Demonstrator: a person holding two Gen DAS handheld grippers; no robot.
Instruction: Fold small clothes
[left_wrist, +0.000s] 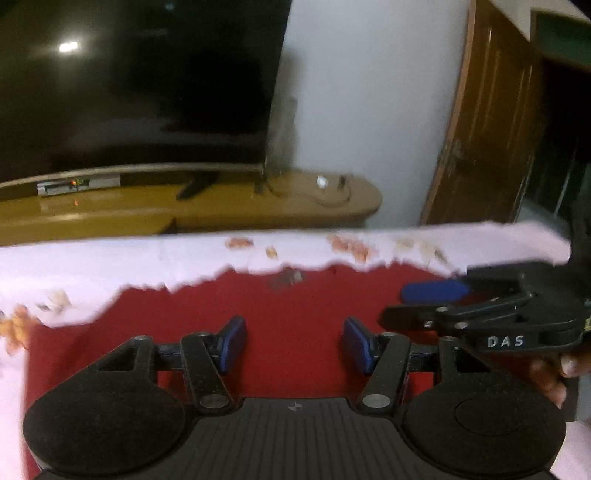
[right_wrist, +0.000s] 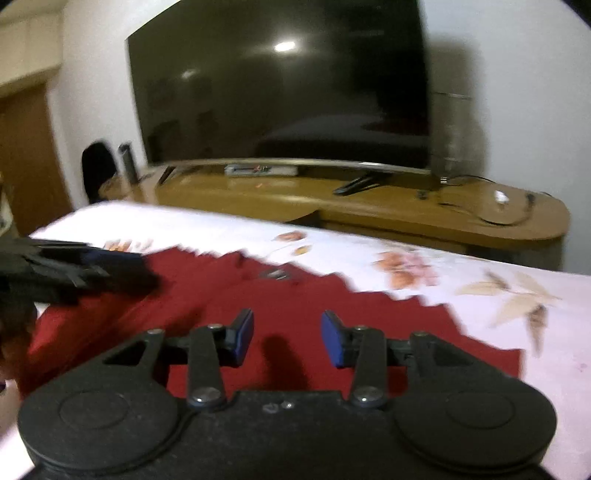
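Two sets of jaws, both wide apart & empty: left gripper (left_wrist: 294, 345), right gripper (right_wrist: 287, 339). Red garment (right_wrist: 295, 306) lies flat on the floral bedsheet (right_wrist: 461, 266). Best approach, imo: pinch matching corners w/ both, lift together, fold evenly.

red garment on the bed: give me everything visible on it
The red garment is dark red cloth, soft and matte as it looks, spread flat on a white floral bedsheet. Its edges look jagged through motion blur. A small tag sits near its far edge. Its near part is hidden behind the claws. The left claw and right claw are both open above it; contact cannot be judged.
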